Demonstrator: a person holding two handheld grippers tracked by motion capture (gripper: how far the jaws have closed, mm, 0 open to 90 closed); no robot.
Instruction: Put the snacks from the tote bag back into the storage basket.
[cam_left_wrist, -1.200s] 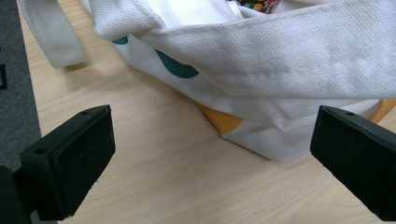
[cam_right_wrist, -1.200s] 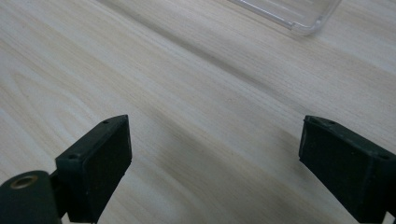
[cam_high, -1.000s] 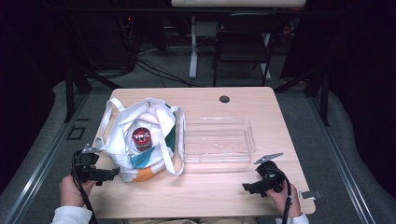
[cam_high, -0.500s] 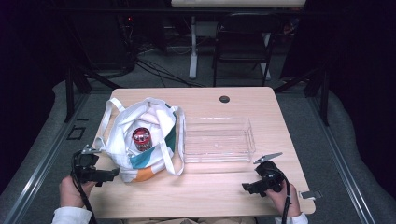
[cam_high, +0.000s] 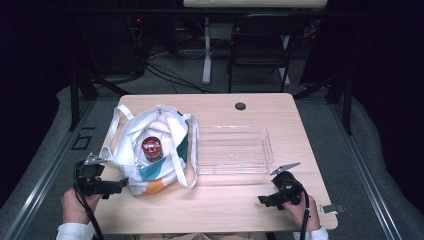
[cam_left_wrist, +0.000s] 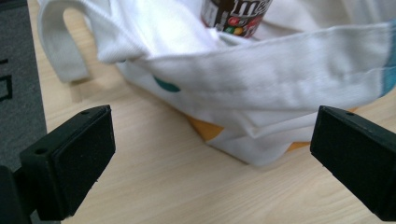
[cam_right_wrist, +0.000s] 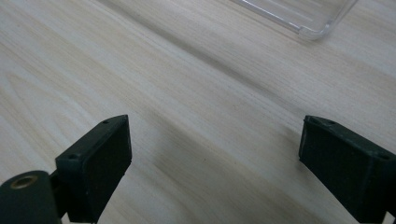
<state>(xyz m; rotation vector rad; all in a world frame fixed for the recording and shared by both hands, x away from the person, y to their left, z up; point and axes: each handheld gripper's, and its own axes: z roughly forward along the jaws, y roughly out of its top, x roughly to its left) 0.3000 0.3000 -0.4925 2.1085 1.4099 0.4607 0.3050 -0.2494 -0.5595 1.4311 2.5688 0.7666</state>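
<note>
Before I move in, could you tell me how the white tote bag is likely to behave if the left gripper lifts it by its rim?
The tote bag looks like soft, folded cloth, so it will probably sag rather than hold shape. The candy canister standing inside may tip or slide as the cloth shifts. The loose handles will likely dangle.

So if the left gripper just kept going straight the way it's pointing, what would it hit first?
Most likely the white tote bag. The left gripper, jaws open, faces the bag's near bottom edge across bare table. The candy can sits deeper inside.
</note>
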